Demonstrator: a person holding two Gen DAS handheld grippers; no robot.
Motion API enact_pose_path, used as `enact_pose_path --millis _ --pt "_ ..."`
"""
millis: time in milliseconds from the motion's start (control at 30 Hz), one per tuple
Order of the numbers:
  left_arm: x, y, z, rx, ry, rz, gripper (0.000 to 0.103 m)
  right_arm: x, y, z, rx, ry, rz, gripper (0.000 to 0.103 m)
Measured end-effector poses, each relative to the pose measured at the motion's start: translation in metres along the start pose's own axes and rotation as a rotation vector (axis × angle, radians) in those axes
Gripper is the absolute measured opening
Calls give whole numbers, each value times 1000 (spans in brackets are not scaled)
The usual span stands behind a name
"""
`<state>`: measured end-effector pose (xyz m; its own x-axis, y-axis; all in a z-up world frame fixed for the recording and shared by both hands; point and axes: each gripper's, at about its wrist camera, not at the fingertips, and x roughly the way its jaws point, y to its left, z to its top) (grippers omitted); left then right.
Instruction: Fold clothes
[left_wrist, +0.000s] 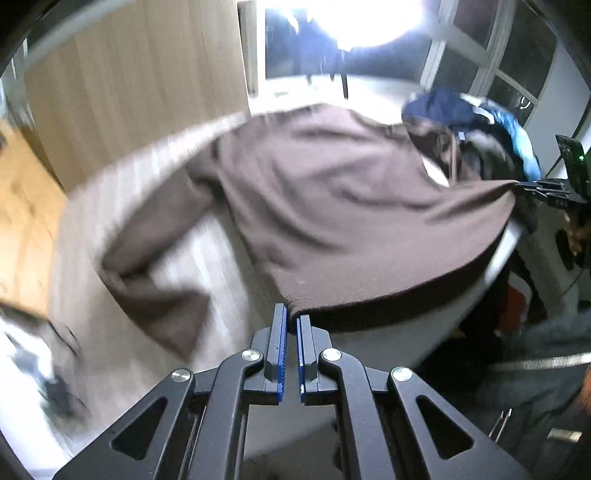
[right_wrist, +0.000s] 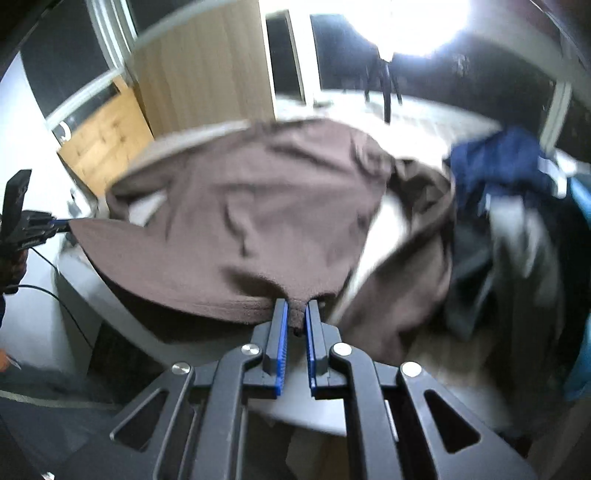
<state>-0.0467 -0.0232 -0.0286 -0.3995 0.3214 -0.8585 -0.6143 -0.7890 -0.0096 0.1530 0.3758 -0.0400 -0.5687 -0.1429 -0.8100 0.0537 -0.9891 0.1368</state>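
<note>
My left gripper (left_wrist: 292, 321) and right gripper (right_wrist: 296, 314) each pinch a hem corner of the brown top (left_wrist: 332, 192), jaws nearly closed. I'd best keep the hem taut and level above the table (left_wrist: 155, 236) edge.

one brown garment (left_wrist: 332, 206), two grippers (left_wrist: 291, 317), perhaps one clothes pile (right_wrist: 517, 206)

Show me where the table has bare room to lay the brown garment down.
Bare table shows left of the brown garment, around its hanging sleeve, toward the wooden panel. The right side is crowded by the clothes pile.
</note>
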Motion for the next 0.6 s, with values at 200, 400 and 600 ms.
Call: enact_pose_path --millis 200,400,600 --pt "-36 -8 20 93 -46 38 4 -33 2 26 -54 -77 -51 9" --pt "-16 -12 -41 10 119 -22 4 -31 -12 -20 69 11 -10 9" --pt "66 -15 -113 -87 327 -85 4 59 -10 -95 133 270 -8 9"
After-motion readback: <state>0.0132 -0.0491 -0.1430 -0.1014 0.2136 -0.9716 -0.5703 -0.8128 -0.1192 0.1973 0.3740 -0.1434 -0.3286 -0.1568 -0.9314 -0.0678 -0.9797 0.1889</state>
